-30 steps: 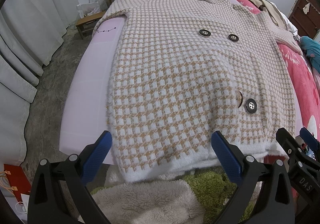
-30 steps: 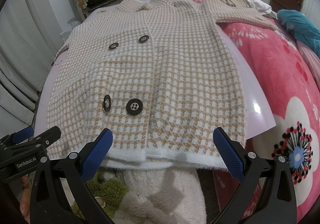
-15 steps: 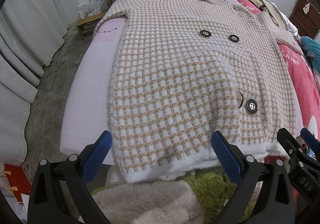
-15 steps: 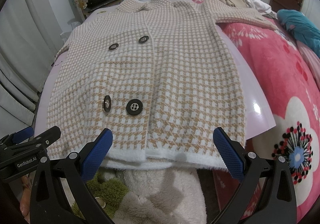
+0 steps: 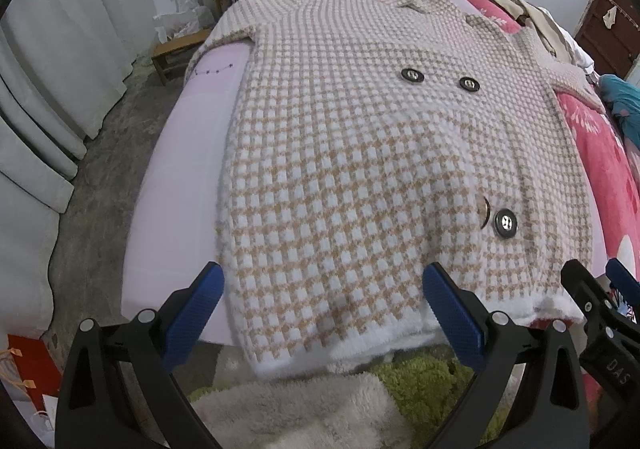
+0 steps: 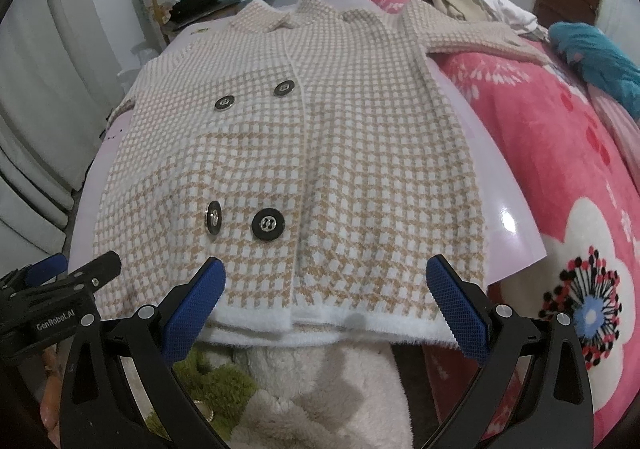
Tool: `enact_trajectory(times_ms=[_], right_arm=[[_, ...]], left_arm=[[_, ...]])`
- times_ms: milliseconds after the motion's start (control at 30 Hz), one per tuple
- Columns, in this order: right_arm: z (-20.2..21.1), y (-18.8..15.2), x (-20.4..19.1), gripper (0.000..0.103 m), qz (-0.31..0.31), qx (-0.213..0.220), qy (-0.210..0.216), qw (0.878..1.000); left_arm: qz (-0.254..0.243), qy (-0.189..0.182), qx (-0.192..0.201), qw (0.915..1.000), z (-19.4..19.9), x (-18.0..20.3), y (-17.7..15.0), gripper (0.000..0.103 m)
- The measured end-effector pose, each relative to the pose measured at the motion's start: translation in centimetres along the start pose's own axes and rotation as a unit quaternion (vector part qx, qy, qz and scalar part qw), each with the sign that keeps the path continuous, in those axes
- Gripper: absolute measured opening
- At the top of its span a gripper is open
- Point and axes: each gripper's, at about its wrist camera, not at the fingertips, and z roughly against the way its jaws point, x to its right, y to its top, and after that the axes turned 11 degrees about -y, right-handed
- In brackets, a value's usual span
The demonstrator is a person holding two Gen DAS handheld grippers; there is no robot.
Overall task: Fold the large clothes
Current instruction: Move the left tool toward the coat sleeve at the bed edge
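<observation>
Jaws of both grippers — left (image 5: 324,313), right (image 6: 326,309) — gape wide, empty, just short of the coat's (image 5: 384,169) hem.

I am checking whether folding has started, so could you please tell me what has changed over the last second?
Almost nothing. The left gripper and right gripper remain open and empty near the hem of the checked coat, with only a very slight drift in the left wrist view. The coat still lies flat and buttoned on the pale sheet, untouched.

Coat's (image 5: 360,169) left sleeve seemingly overhanging, hidden.
</observation>
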Motion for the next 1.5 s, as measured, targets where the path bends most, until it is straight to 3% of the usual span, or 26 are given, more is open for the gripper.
enact_trajectory(times_ms=[200,567,767,967,1167,1500], right_arm=[[-0.2,0.6,0.6,0.096,-0.012,0.009,-0.004,1.0],[-0.4,3.2,0.7,0.096,-0.004,0.055,-0.018,0.998],[-1.2,4.9,0.3,0.096,0.006,0.069,-0.019,0.997],[-2.4,6.6,0.0,0.096,0.004,0.077,-0.004,0.997],[-2.8,8.0,-1.3,0.096,0.016,0.095,0.013,0.995],[-2.7,9.2,-3.3,0.096,0.035,0.11,0.042,0.992]], left_arm=[[-0.017,0.014,0.028,0.9994,0.5,0.2,1.0,0.098],[-0.041,0.028,0.026,0.9984,-1.2,-0.1,3.1,0.098],[-0.061,0.039,0.048,0.9962,-1.8,-0.3,4.5,0.098],[-0.059,-0.005,0.064,0.9962,-2.3,-1.0,6.1,0.098],[-0.029,-0.092,0.104,0.9899,-1.7,-2.5,7.1,0.098],[0.015,-0.121,0.115,0.9858,-1.8,-4.6,9.1,0.098]])
